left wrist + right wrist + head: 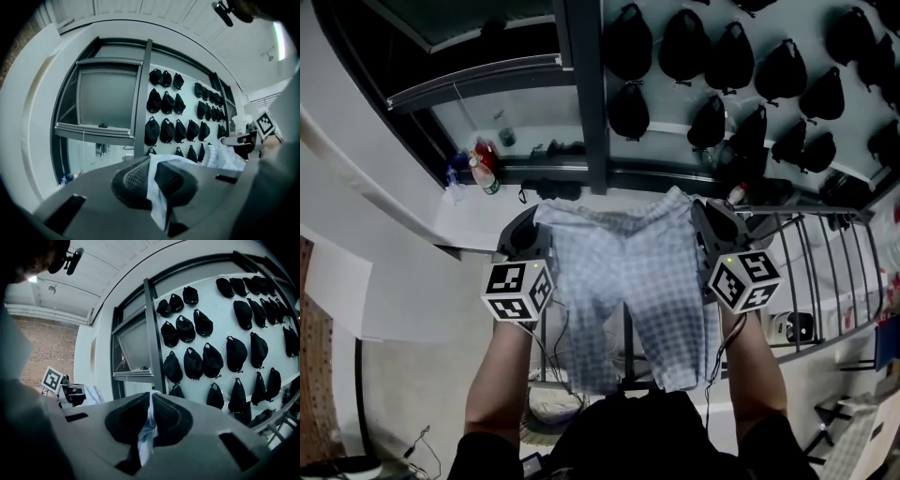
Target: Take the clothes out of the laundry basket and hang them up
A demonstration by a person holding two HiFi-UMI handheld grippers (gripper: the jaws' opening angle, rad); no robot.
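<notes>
The person's forearms [502,384] reach up from the bottom edge of the head view, each carrying a gripper. The left gripper [536,220] sits just left of the dark upright post [586,94], below its foot. Its jaws are pressed together on a top corner of the pale blue checked garment [628,281], with a fold of cloth squeezed between the pads. The right gripper [701,214], right of the post, pinches the opposite top corner the same way. The garment hangs spread between them, directly below the post, with two legs dangling. Black caps [727,56] hang on the wall right of the post. A wire drying rack [825,253] stands to its lower right, and bottles [483,169] sit on a ledge to its left.
</notes>
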